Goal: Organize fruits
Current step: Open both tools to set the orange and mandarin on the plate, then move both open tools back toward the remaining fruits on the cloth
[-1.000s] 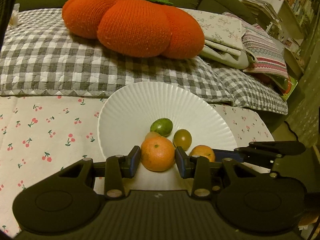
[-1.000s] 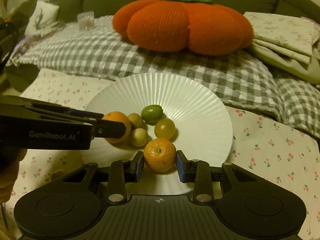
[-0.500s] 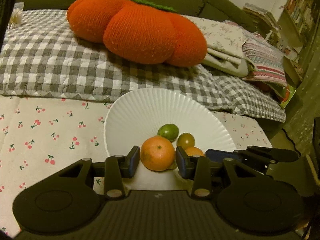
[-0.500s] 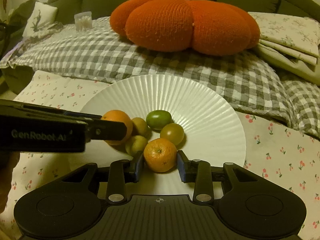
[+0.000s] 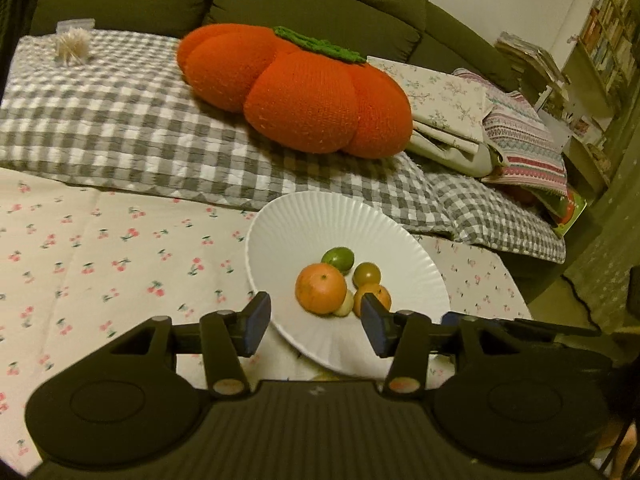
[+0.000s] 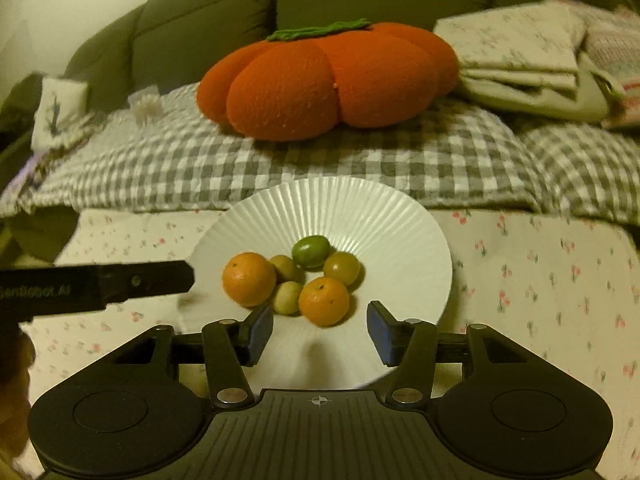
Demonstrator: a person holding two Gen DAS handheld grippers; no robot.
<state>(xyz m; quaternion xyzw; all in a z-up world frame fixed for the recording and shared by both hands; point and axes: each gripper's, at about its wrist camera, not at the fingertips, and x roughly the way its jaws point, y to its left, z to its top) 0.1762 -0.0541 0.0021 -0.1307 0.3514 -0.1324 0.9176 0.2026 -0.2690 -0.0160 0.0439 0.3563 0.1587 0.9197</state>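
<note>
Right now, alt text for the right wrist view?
A white ribbed plate on a cherry-print cloth holds two oranges and four small green fruits in a cluster, just beyond the right gripper, whose jaws are opening with nothing between them. The left gripper reaches in from the left; an orange pumpkin cushion sits behind.

Two wrist cameras look forward and downward along their own fingers, close over a white plate (image 5: 280, 220) of fruit. The left view sits to the plate's left, facing rightward across it; the right view faces it squarely. Both share the plate, the pumpkin cushion (image 6: 328, 80) and the checked blanket (image 5: 120, 120).
</note>
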